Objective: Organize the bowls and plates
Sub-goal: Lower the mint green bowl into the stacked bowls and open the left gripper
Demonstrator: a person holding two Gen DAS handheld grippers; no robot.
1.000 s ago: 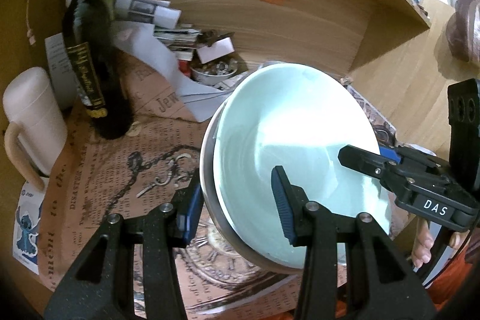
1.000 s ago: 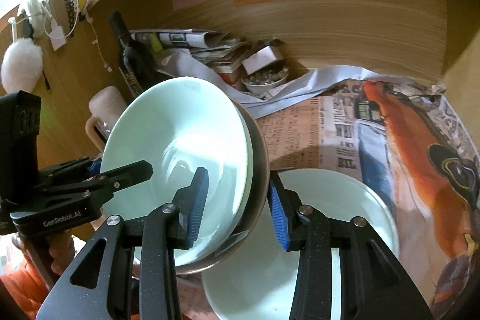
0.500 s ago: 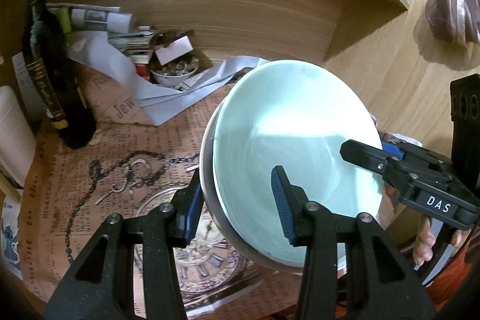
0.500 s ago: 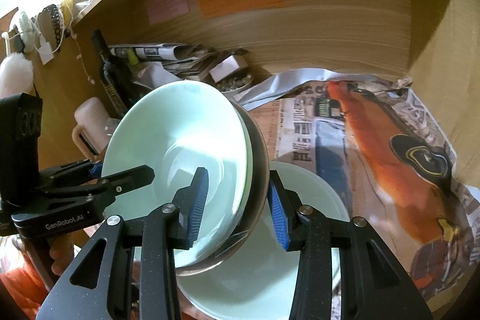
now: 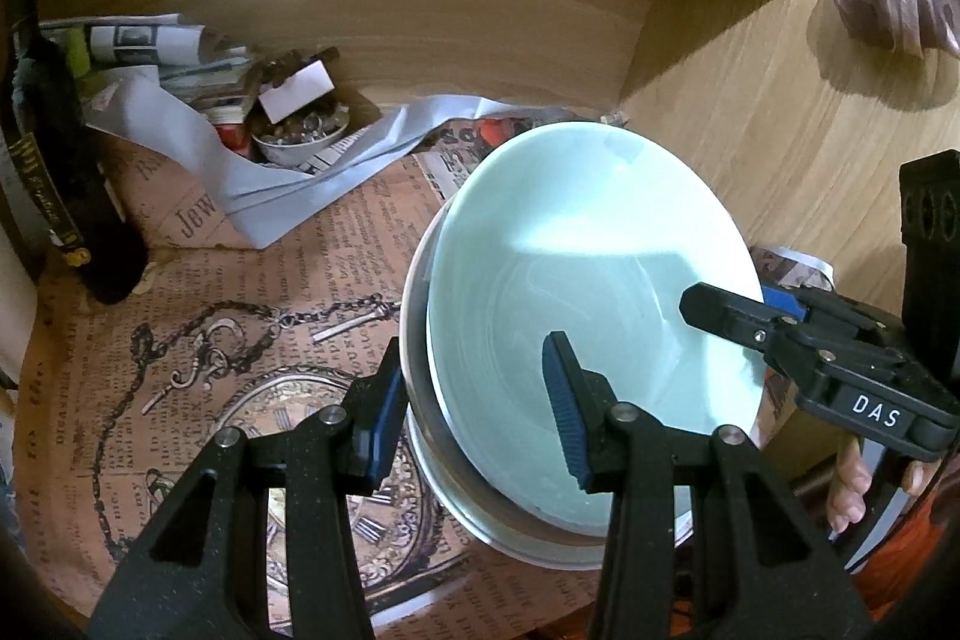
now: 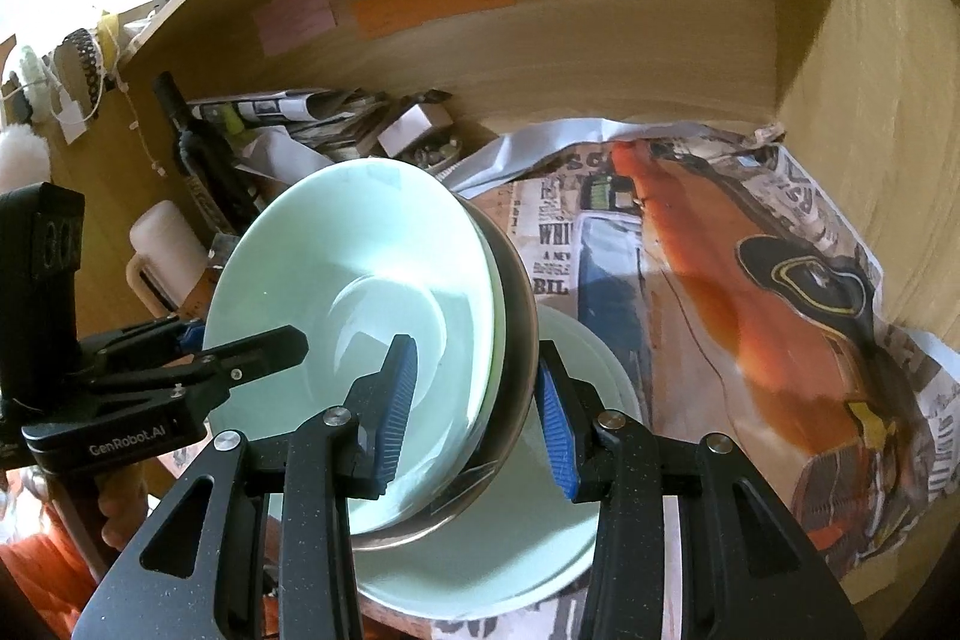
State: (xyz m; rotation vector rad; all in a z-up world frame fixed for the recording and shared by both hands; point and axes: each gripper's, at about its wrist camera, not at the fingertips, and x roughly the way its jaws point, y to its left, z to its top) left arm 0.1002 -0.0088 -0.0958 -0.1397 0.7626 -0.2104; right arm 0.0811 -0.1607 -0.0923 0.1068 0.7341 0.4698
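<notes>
Moved since earlier: we see both tools carrying the stacked bowls toward the right of the shelf nook; the wine bottle [image 5: 54, 196] now sits at the left edge of the left wrist view, and the mug has left it.
Left tool [image 5: 474, 418]: we find it pinching the near-left rim of the stack, one pad outside the metal bowl [image 5: 420, 400], one inside the pale green bowl [image 5: 588, 292].
Right tool [image 6: 474, 418]: likewise clamped on the opposite rim.
Stack position: tilted, held above the newspaper lining [image 5: 240, 328].
Beneath: pale green plate [image 6: 510, 550] lying on the newspaper.
</notes>
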